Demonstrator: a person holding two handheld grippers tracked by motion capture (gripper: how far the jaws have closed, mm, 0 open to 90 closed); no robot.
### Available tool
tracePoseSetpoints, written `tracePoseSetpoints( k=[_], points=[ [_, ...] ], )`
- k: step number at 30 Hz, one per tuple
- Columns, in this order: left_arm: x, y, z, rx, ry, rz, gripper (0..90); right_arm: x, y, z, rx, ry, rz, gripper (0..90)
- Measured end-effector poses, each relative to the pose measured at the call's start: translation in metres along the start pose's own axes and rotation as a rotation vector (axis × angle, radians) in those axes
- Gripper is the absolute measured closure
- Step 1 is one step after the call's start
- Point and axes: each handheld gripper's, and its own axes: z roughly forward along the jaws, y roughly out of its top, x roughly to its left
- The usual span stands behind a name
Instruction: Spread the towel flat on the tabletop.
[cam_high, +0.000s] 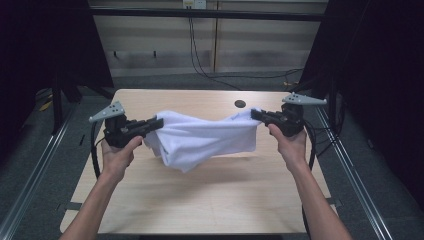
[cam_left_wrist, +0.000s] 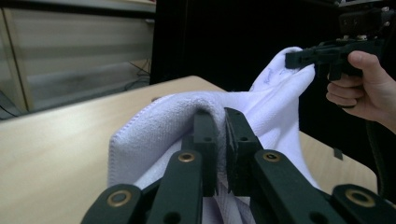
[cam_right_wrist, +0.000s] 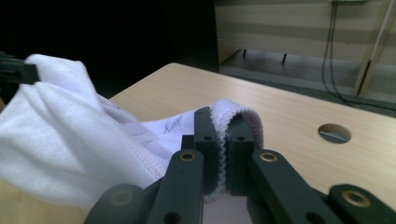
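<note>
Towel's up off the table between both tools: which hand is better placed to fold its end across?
Left, marginally. The left tool and right tool both clamp the white towel, but more cloth bunches and hangs near the left, so moving it probably carries the bulk.

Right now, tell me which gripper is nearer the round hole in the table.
Right. The right gripper holds the towel close beside the hole; the left gripper grips the towel's far end.
</note>
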Motion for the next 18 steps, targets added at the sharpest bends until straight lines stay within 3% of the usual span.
tracePoseSetpoints(
  k=[5, 9, 10, 13, 14, 16, 18],
  points=[
    [0.006, 0.034, 0.004, 0.001, 0.053, 0.049, 85.0, -0.005, 0.033, 0.009, -0.010, -0.028, -0.014, 85.6],
    [0.016, 0.050, 0.010, -0.005, 0.099, 0.067, 84.9, -0.008, 0.052, 0.017, -0.019, -0.038, -0.021, 85.6],
    [0.020, 0.056, 0.010, -0.011, 0.110, 0.077, 84.9, -0.011, 0.064, 0.023, -0.036, -0.040, -0.032, 85.5],
    [0.022, 0.067, 0.007, -0.070, 0.123, 0.081, 84.9, -0.013, 0.073, 0.027, -0.069, -0.030, -0.027, 85.5],
    [0.021, 0.067, 0.006, -0.079, 0.116, 0.081, 84.9, -0.013, 0.075, 0.029, -0.080, -0.031, -0.034, 85.5],
    [0.015, 0.058, 0.007, -0.034, 0.127, 0.124, 84.9, -0.015, 0.072, 0.031, -0.093, -0.017, -0.036, 85.4],
    [0.010, 0.020, 0.010, 0.038, 0.068, 0.105, 84.8, -0.020, 0.043, 0.036, -0.038, -0.006, -0.036, 85.3]
  ],
)
